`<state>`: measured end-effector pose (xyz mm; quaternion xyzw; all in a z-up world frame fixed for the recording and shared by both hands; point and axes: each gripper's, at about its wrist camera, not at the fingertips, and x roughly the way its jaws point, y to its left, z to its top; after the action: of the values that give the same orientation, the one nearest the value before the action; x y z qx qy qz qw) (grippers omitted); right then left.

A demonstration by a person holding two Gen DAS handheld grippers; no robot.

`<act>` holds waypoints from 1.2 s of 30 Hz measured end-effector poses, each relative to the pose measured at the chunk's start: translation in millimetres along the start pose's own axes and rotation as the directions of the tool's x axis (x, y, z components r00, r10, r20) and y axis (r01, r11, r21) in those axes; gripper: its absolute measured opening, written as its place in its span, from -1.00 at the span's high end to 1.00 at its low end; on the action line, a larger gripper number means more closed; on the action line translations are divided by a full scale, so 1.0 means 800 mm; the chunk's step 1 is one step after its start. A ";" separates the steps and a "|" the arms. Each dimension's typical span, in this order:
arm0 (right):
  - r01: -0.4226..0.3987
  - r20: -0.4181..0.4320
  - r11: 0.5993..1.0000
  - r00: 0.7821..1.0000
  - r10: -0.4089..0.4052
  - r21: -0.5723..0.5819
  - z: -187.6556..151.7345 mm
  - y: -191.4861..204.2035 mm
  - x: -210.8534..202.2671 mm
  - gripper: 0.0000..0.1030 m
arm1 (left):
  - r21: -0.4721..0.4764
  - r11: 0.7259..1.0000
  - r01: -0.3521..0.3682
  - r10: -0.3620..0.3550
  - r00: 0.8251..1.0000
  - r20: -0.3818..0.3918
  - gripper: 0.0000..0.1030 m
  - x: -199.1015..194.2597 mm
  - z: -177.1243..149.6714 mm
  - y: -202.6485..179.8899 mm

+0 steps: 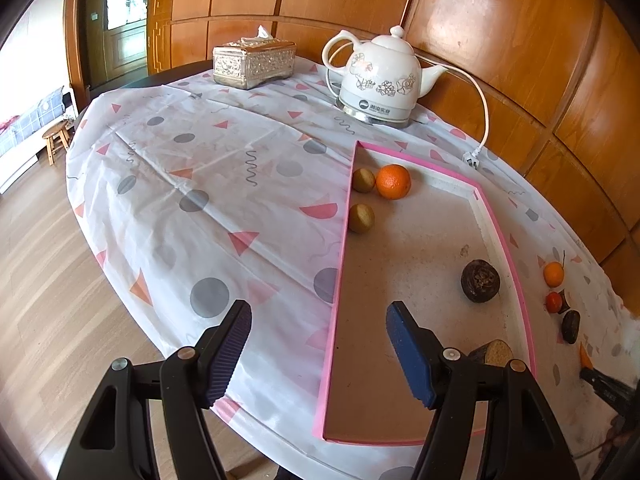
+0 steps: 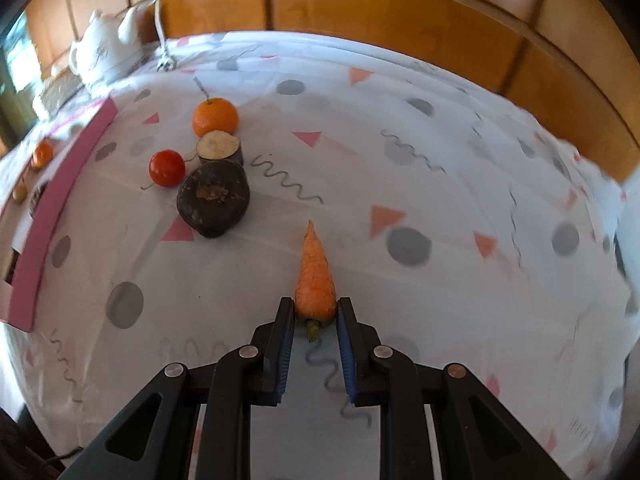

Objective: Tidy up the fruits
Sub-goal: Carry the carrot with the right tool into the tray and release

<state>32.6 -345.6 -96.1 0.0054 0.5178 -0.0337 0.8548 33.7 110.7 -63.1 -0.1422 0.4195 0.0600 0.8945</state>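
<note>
- Here the right gripper has its jaws closed on the thick stem end of a carrot, at lower centre of the right wrist view; the tapered tip points away over the tablecloth. The hold is narrow and near one end, so the carrot could pivot or slip out if swung quickly.
- The left gripper hangs wide open and holds nothing, at the bottom of its view, straddling the near pink edge of the tray. A careless drop could catch that rim and shove the tray.
- Inside the tray, an orange and two kiwis lie in the centre of the frame, and a dark round fruit at right; being round, any of them may roll if the tray is jolted.
- Left of the carrot, a tangerine, a tomato and two dark fruits sit clustered, some touching; reaching for one could knock the others away.
- The blur at the right edge suggests movement, which raises the slip risk.
</note>
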 end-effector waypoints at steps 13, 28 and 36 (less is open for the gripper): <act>-0.188 0.082 0.982 0.979 0.186 0.018 -0.019 0.050 -0.048 0.59 | -0.013 1.000 0.001 -0.001 1.000 0.017 -0.37 -0.006 -0.001 0.002; -0.377 0.078 0.909 0.915 0.395 -0.180 0.006 0.175 -0.073 0.59 | -0.032 0.999 -0.008 0.009 1.000 0.020 -0.37 -0.004 -0.001 0.010; -0.430 0.054 0.876 0.891 0.451 -0.218 0.016 0.211 -0.072 0.59 | -0.049 0.999 -0.018 0.019 1.000 0.024 -0.39 -0.007 -0.002 0.015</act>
<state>27.8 -175.0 -43.8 0.0355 0.4590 0.2140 0.8616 26.0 122.0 -62.3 -0.1593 0.4081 0.0804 0.8953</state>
